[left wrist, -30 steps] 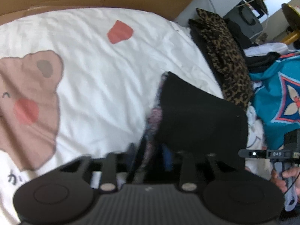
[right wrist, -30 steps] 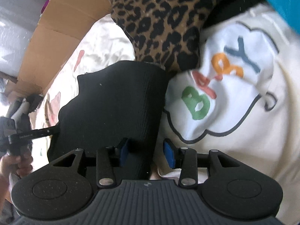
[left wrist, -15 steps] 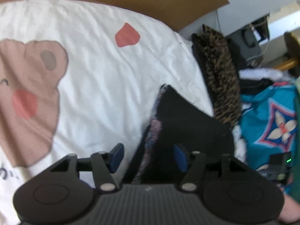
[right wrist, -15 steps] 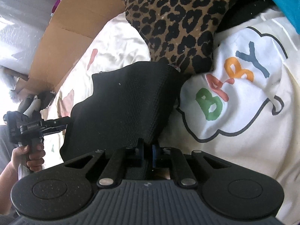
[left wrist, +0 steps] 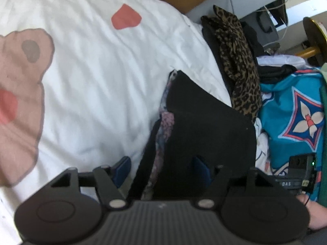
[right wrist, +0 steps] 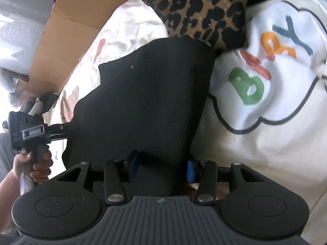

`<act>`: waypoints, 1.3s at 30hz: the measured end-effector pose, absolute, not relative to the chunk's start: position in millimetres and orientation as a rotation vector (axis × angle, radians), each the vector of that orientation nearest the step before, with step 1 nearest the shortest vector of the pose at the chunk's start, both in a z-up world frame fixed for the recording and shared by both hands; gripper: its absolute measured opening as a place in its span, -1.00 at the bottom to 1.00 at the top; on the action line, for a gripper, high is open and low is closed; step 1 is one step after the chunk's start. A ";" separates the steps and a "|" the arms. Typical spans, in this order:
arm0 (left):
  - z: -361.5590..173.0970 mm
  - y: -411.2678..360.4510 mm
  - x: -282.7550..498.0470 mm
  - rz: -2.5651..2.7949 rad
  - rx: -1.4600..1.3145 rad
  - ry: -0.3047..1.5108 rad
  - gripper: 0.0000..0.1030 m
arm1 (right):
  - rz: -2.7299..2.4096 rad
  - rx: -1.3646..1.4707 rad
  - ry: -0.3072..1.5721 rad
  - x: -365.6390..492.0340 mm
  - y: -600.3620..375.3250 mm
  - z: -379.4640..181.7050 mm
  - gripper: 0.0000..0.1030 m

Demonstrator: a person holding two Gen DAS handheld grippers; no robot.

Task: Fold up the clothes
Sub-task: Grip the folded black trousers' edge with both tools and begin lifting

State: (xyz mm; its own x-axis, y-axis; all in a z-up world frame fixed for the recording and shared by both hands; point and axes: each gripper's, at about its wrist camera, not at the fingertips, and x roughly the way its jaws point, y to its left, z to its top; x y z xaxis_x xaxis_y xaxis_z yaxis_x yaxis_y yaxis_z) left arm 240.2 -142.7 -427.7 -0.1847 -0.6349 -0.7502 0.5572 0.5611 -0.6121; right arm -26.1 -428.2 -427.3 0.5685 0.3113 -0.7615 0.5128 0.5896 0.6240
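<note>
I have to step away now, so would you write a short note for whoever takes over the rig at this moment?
Left gripper: jaws have just been opening, pads clear of the black garment lying between them.
Right gripper: jaws have just reopened, the garment's edge between them, unpinched.
The garment lies folded on the white bear-print sheet, beside the leopard-print cloth and the BABY-print fabric.
Left: the heap of other clothes.

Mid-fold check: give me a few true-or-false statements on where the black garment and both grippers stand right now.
1. The black garment lies folded on the white bedsheet. True.
2. The left gripper is clamped shut. False: its jaws have just been opening and stand apart around the garment's edge.
3. A leopard-print garment lies beyond the black one. True.
4. The right gripper holds the white BABY shirt. False: its jaws straddle the black garment, having just opened.
</note>
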 end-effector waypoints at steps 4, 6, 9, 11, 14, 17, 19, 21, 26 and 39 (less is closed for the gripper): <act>-427.2 -146.6 237.3 -1.083 -0.046 1.381 0.23 | -0.139 1.003 0.988 -27.5 -434.8 -426.1 -0.60; -425.3 -147.4 237.4 -1.099 -0.046 1.370 -0.03 | -0.120 1.017 0.969 -29.8 -437.2 -422.9 -0.79; -417.9 -151.3 234.0 -1.121 0.007 1.337 -0.10 | -0.101 1.031 0.941 -35.9 -438.4 -418.0 -0.80; -417.1 -154.1 234.2 -1.130 0.034 1.336 0.03 | -0.110 1.037 0.937 -37.6 -438.9 -419.5 -0.71; -421.4 -155.7 239.6 -1.134 0.006 1.374 0.21 | -0.122 1.043 0.938 -33.3 -440.5 -426.4 -0.45; -424.4 -158.0 239.3 -1.164 -0.002 1.371 0.37 | -0.126 1.047 0.922 -29.3 -444.1 -432.5 -0.36; -427.5 -159.9 238.0 -1.176 0.001 1.370 0.42 | -0.118 1.050 0.920 -26.3 -445.6 -436.3 -0.35; -429.5 -161.7 238.2 -1.197 -0.007 1.368 0.45 | -0.115 1.073 0.908 -25.5 -446.4 -440.3 -0.30; -432.4 -164.4 242.2 -1.219 -0.034 1.399 -0.07 | -0.111 1.128 0.887 -29.5 -451.4 -443.8 -0.80; -435.4 -170.4 242.9 -1.260 -0.016 1.406 0.53 | -0.082 1.111 0.880 -18.7 -454.9 -441.6 -0.55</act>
State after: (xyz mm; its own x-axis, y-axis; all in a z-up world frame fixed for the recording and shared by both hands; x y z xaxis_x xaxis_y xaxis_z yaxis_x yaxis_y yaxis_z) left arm 242.9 -170.4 -435.4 -0.3122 -0.6423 -0.7000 0.6259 0.4153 -0.6601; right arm -18.7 -454.9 -441.6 0.6707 0.3551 -0.6513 0.4691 0.4771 0.7432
